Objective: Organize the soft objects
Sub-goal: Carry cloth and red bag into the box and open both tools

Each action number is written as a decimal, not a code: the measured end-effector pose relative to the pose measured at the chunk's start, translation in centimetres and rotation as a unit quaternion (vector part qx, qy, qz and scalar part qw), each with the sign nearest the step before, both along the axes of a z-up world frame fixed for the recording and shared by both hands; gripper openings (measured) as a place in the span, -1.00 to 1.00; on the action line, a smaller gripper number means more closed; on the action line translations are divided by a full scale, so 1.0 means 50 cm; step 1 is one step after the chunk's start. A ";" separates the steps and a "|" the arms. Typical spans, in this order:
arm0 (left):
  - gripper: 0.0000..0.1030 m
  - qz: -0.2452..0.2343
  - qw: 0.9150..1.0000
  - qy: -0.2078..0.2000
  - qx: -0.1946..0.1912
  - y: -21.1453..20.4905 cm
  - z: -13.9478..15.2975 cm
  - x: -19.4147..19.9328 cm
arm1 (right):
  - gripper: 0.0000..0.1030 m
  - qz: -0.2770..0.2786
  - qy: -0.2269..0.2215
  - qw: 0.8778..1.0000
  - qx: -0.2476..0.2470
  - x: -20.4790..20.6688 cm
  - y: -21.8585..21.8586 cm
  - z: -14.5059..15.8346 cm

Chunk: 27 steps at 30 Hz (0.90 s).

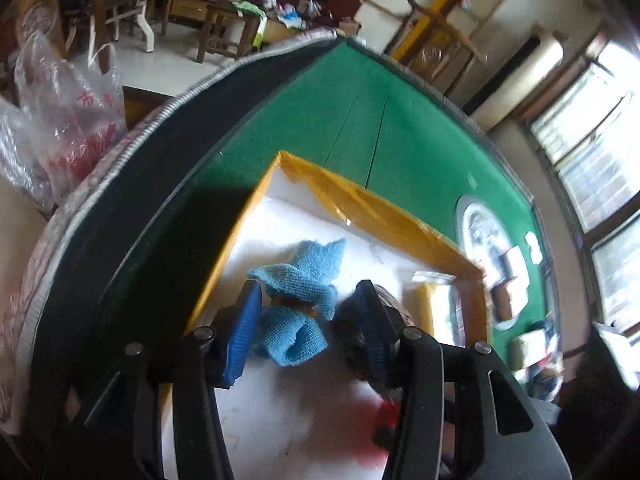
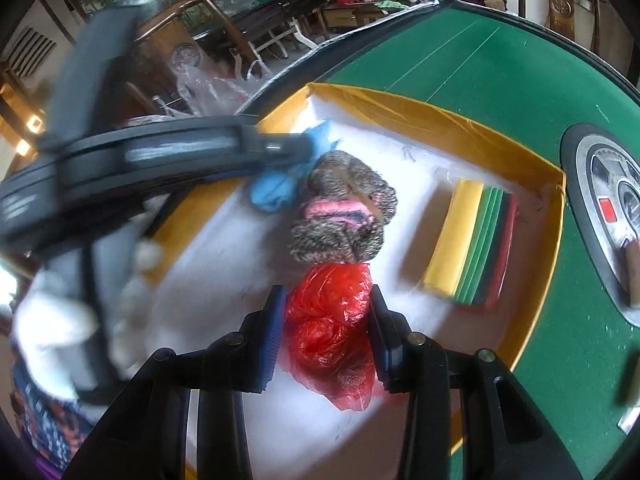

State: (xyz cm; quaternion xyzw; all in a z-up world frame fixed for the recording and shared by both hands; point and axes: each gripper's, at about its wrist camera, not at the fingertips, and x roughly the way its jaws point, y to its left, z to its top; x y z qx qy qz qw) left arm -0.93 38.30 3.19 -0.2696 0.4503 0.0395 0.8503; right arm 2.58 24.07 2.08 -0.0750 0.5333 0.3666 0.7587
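You see one crumpled blue terry cloth (image 2: 276,192), one grey knitted bundle (image 2: 344,208), one crumpled red plastic bag (image 2: 332,332), one stack of coloured foam sheets (image 2: 472,240), centre frame.

A fluffy blue terry cloth (image 1: 298,280) is seen, matt and looped. A crinkled, glossy red plastic bag (image 2: 332,332) is caught beside a coarse, speckled grey knit piece (image 2: 344,208). The green table felt (image 1: 352,120) is shown matt; the box's yellow tape rim (image 1: 360,204) is shiny, its white lining (image 2: 248,264) dull.
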 end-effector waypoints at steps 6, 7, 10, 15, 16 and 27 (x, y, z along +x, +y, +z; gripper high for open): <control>0.00 0.011 0.998 -0.056 -0.005 0.005 0.059 -0.079 | -0.31 -0.036 0.003 0.999 -0.002 0.061 0.019 -0.021; 0.02 0.010 0.998 -0.061 -0.005 0.004 0.066 -0.089 | -0.31 -0.041 0.005 0.999 0.000 0.064 0.019 -0.020; 0.05 0.011 0.997 -0.072 -0.004 0.003 0.077 -0.119 | -0.31 -0.053 0.010 0.999 0.003 0.077 0.012 -0.016; 0.16 0.013 0.997 -0.074 -0.013 0.002 0.075 -0.140 | -0.03 -0.066 0.021 0.997 0.027 0.072 -0.009 -0.015; 0.17 0.017 0.997 -0.076 -0.015 0.001 0.074 -0.146 | 0.09 -0.072 0.023 0.996 0.043 0.070 -0.021 -0.007; 0.18 0.014 0.995 -0.088 -0.035 -0.055 0.069 -0.203 | 0.24 -0.116 -0.065 0.987 0.092 0.021 -0.185 0.109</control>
